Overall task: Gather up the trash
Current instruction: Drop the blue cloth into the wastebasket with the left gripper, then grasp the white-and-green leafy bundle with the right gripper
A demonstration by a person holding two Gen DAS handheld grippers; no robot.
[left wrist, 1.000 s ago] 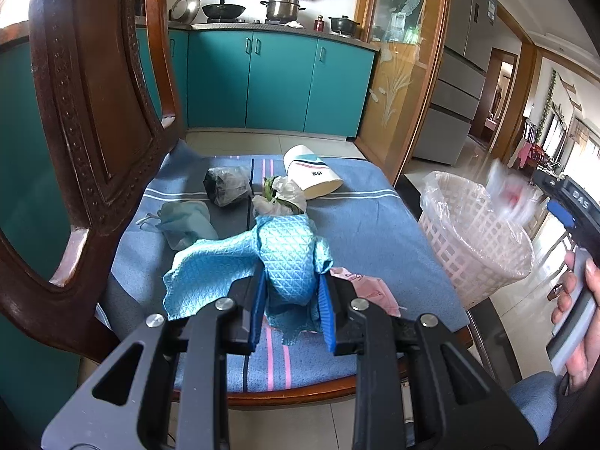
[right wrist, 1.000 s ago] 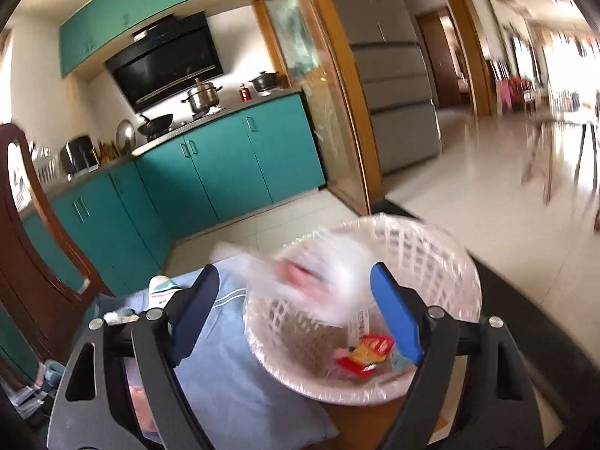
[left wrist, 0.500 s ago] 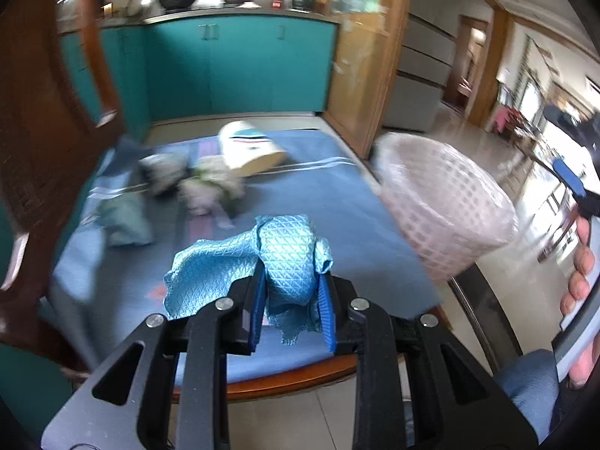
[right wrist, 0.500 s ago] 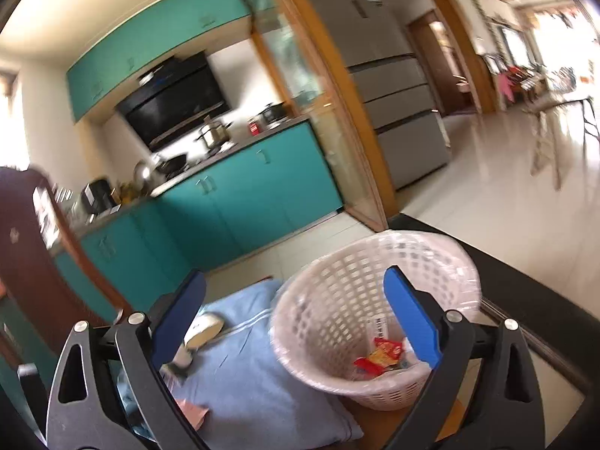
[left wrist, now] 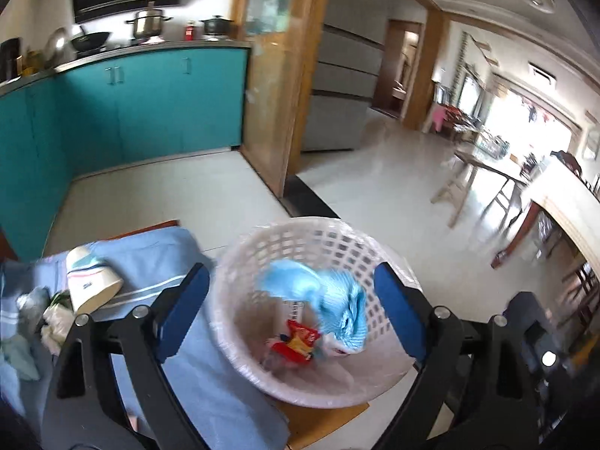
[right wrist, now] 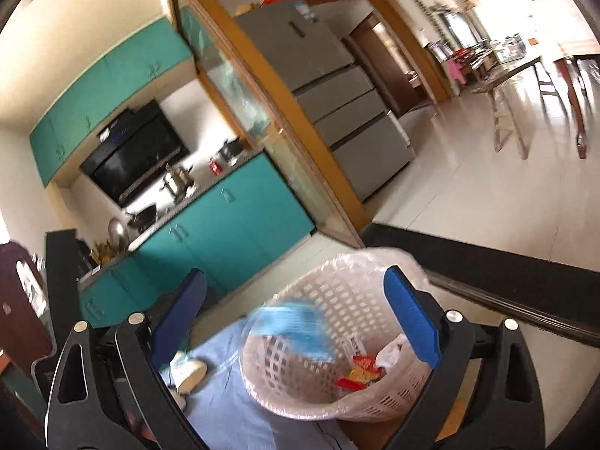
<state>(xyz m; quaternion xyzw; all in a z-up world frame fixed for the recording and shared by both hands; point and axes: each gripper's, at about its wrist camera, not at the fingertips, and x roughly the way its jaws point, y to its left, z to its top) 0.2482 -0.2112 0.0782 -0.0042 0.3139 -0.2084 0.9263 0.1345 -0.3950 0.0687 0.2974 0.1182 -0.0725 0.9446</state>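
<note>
I am holding my left hand-held gripper (left wrist: 290,311) wide open over the white basket (left wrist: 378,386). The blue cloth (left wrist: 333,303) is sitting inside it, by a red wrapper (left wrist: 298,341). My right hand-held gripper (right wrist: 296,322) is gaping open, gripping nothing.

Teal kitchen cabinets (left wrist: 150,112) left of wooden glazed door frame (left wrist: 277,75); grey refrigerator (right wrist: 337,86), glossy pale tiled floor (left wrist: 375,180) right.

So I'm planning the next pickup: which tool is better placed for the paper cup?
Left, probably: the left tool is open, with the paper cup just beside its finger.
</note>
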